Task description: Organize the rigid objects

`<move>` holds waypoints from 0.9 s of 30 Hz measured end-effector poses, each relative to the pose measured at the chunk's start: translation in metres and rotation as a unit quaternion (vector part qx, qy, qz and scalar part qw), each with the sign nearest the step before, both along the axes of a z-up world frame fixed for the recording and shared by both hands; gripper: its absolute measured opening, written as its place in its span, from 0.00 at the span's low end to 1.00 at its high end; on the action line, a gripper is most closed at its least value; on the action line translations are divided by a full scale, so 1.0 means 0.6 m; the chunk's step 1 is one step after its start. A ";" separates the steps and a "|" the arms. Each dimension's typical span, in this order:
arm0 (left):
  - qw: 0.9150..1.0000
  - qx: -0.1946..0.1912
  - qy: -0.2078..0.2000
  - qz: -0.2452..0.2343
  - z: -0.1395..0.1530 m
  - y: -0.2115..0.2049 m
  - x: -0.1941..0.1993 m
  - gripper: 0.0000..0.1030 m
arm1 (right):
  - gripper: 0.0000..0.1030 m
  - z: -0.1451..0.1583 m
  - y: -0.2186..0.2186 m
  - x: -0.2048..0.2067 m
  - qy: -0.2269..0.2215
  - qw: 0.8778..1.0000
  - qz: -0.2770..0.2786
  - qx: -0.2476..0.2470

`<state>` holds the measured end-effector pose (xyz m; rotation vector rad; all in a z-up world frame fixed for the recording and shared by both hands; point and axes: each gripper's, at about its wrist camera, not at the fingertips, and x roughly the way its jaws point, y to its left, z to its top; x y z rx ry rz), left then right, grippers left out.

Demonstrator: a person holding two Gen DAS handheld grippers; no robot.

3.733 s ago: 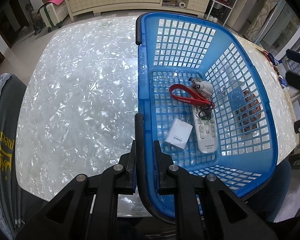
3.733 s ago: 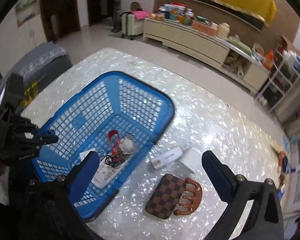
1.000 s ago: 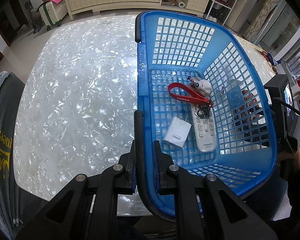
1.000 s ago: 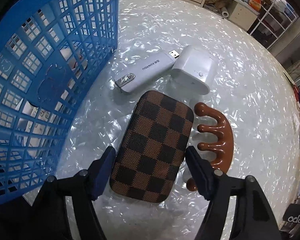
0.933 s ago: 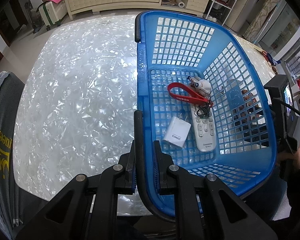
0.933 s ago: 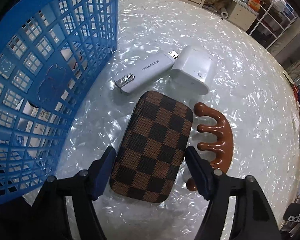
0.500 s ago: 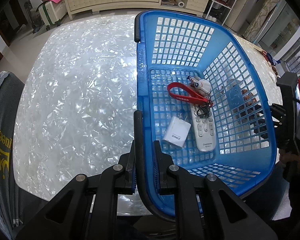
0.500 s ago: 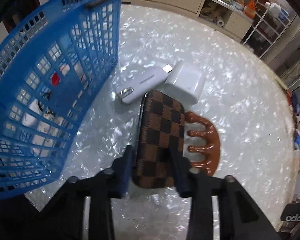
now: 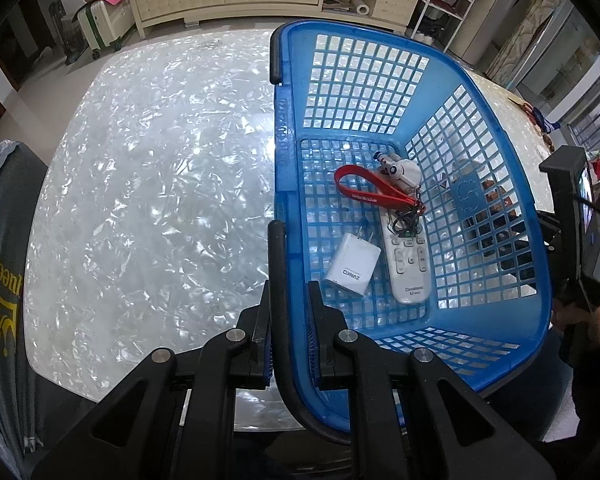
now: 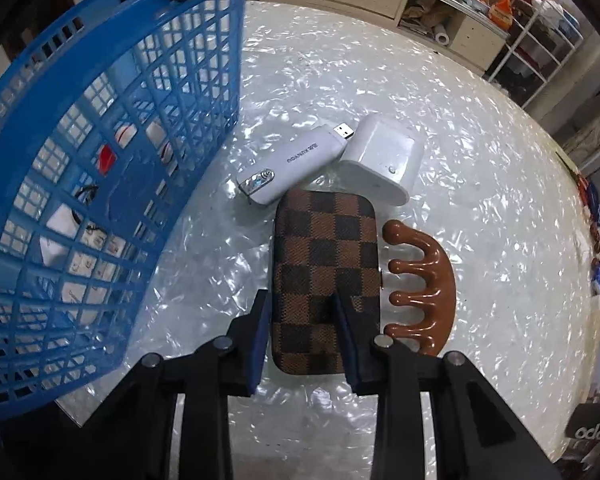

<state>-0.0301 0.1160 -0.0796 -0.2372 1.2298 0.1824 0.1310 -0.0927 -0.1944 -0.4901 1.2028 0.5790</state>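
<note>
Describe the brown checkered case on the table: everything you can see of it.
The case is a flat rectangle with rounded corners, covered in what looks like woven fabric in dark and light brown checks. It appears lifted at its near end, where the right claw is shut on it, one finger along each long side. Its far end sits close to the white stick and the white box; contact is unclear. The brown comb lies beside it, and the blue basket stands to its left.

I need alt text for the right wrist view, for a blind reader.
The right gripper grips a brown checkered rectangular case over a pearly white table. Beside the case lie a brown wooden pronged massager, a white USB stick, a white rounded box and a blue plastic lattice basket.
</note>
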 end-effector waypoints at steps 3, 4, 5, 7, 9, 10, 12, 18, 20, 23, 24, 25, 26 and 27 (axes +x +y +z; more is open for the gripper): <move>1.000 0.000 0.000 0.000 0.000 0.000 0.000 0.14 | 0.26 0.001 -0.005 0.004 0.013 1.000 -0.010 0.016; 1.000 -0.001 0.000 0.000 0.000 0.000 0.000 0.14 | 0.24 0.003 -0.008 0.005 0.017 1.000 -0.012 0.019; 1.000 -0.001 -0.001 0.000 0.000 0.001 0.000 0.14 | 0.17 0.004 -0.007 0.005 0.020 0.999 -0.015 0.023; 1.000 -0.001 0.000 0.000 0.000 0.001 0.000 0.14 | 0.00 0.007 -0.009 0.009 0.024 0.999 -0.021 0.029; 1.000 -0.001 -0.001 0.000 0.000 0.001 0.000 0.14 | 0.00 0.010 -0.013 0.011 0.022 0.999 -0.027 0.030; 1.000 -0.001 -0.001 0.000 0.000 0.001 0.000 0.14 | 0.00 0.010 -0.015 0.011 0.024 0.999 -0.027 0.032; 1.000 -0.002 -0.001 0.000 0.000 0.001 0.000 0.14 | 0.00 0.012 -0.019 0.013 0.025 0.999 -0.027 0.035; 1.000 -0.001 -0.001 0.000 0.000 0.001 0.000 0.14 | 0.00 0.020 -0.028 0.011 0.025 0.998 -0.032 0.041; 1.000 -0.001 -0.001 0.000 0.000 0.000 0.000 0.14 | 0.00 0.025 -0.030 0.010 0.023 0.998 -0.032 0.044; 1.000 -0.001 -0.001 0.000 0.000 0.001 0.000 0.14 | 0.00 0.036 -0.037 0.005 0.017 0.998 -0.031 0.047; 1.000 0.000 -0.001 0.000 0.000 0.001 0.000 0.14 | 0.00 0.040 -0.037 0.004 0.016 0.998 -0.030 0.048; 1.000 0.000 -0.001 0.000 0.000 0.001 0.000 0.14 | 0.00 0.046 -0.039 0.004 0.012 0.998 -0.031 0.049; 1.000 0.000 -0.001 0.000 0.000 0.001 0.000 0.14 | 0.00 0.056 -0.037 -0.005 0.008 0.998 -0.030 0.050; 1.000 0.000 -0.001 0.000 0.000 0.001 0.000 0.14 | 0.00 0.060 -0.038 -0.005 0.008 0.998 -0.029 0.051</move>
